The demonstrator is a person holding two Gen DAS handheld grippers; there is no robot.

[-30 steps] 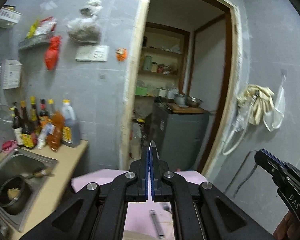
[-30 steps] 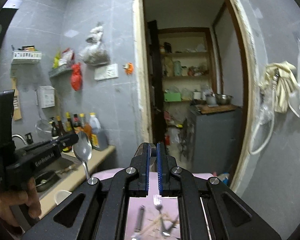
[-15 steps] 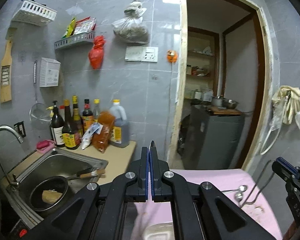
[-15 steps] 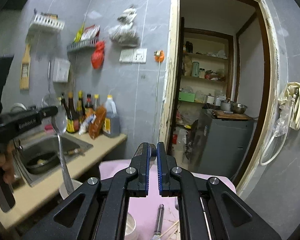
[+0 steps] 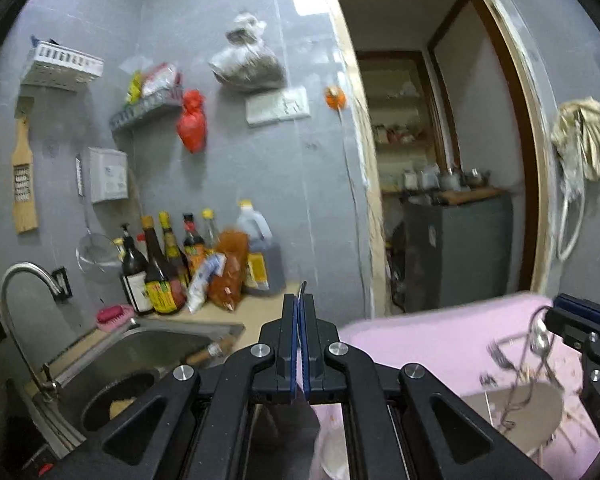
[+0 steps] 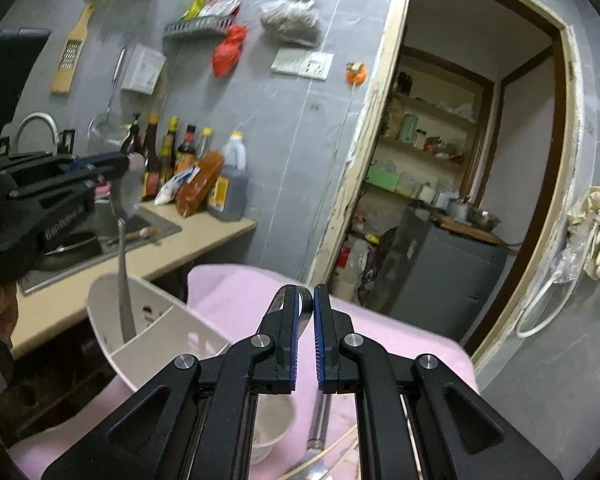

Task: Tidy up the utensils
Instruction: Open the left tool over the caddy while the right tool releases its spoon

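Note:
My left gripper (image 5: 300, 308) is shut on a metal spoon, whose bowl edge shows between the pads. In the right wrist view that spoon (image 6: 123, 240) hangs handle-down from the left gripper (image 6: 112, 168), its handle inside a white divided utensil holder (image 6: 148, 336) on the pink cloth. My right gripper (image 6: 307, 300) is slightly open and empty above the cloth; it also shows at the right of the left wrist view (image 5: 572, 312). Forks and spoons (image 5: 520, 364) lie blurred on the cloth by a brown plate (image 5: 516, 404).
A pink-covered table (image 6: 240, 292) stands beside a counter (image 6: 204, 236) with sauce bottles (image 5: 168, 276) and a sink (image 5: 156, 352) holding a dark pan. A white bowl (image 6: 272, 420) and a knife handle (image 6: 318, 420) lie under the right gripper. A doorway (image 6: 452, 184) opens behind.
Both grippers swung left and dipped. The spoon's handle has come down into the white holder. The right gripper's jaws have parted a little.

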